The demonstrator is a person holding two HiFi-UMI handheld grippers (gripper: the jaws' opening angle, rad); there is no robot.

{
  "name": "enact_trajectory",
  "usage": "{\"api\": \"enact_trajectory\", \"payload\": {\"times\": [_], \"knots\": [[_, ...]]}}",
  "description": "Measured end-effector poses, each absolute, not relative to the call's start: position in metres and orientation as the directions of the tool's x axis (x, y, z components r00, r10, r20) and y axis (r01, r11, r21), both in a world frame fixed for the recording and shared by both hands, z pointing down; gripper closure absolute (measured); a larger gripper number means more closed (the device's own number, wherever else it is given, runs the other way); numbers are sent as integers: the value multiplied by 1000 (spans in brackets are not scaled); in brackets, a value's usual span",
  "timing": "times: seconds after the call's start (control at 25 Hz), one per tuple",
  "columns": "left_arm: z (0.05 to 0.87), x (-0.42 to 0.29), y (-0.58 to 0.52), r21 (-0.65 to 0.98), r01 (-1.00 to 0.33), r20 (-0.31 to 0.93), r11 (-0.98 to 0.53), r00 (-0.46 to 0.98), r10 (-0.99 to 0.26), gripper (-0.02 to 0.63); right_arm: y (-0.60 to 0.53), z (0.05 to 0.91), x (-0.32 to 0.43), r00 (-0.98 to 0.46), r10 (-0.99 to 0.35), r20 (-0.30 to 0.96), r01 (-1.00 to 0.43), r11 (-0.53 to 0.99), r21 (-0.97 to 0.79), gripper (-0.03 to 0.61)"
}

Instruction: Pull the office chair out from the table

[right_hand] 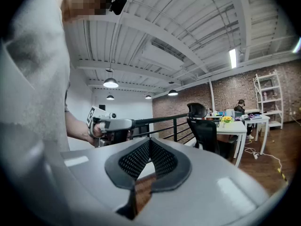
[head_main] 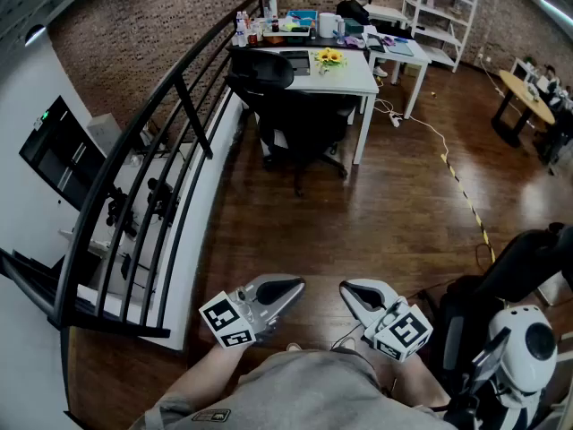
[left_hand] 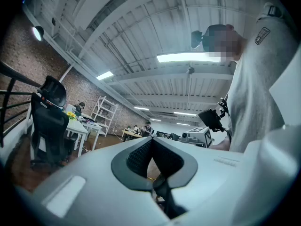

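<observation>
A black office chair with a headrest stands tucked against the near side of a white table, far across the wooden floor. The chair also shows at the left of the left gripper view. In the right gripper view the chair sits right of centre. Both grippers hang close to my body, far from the chair. My left gripper is shut and empty, its tip turned toward the right one. My right gripper is likewise shut with nothing in it.
A black railing runs along the left side of the floor. A yellow-and-black cable strip crosses the floor on the right. Black-and-white equipment stands at my lower right. A person sits at a far desk near white shelves.
</observation>
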State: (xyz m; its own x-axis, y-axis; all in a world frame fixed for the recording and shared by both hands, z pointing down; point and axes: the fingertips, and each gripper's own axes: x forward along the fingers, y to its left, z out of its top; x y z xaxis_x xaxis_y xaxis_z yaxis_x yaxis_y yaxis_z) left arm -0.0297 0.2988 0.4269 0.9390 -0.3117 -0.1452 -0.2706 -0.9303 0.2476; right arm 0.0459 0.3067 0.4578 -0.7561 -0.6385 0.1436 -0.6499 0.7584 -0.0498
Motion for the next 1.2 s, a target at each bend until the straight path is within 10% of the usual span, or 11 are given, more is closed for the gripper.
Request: {"api": "enact_trajectory", "payload": {"times": [1.2], "knots": [[432, -57, 111, 269, -393, -110, -879, 894, -433, 612, 106, 468, 26, -776, -609, 164, -620, 784, -21, 572]]}}
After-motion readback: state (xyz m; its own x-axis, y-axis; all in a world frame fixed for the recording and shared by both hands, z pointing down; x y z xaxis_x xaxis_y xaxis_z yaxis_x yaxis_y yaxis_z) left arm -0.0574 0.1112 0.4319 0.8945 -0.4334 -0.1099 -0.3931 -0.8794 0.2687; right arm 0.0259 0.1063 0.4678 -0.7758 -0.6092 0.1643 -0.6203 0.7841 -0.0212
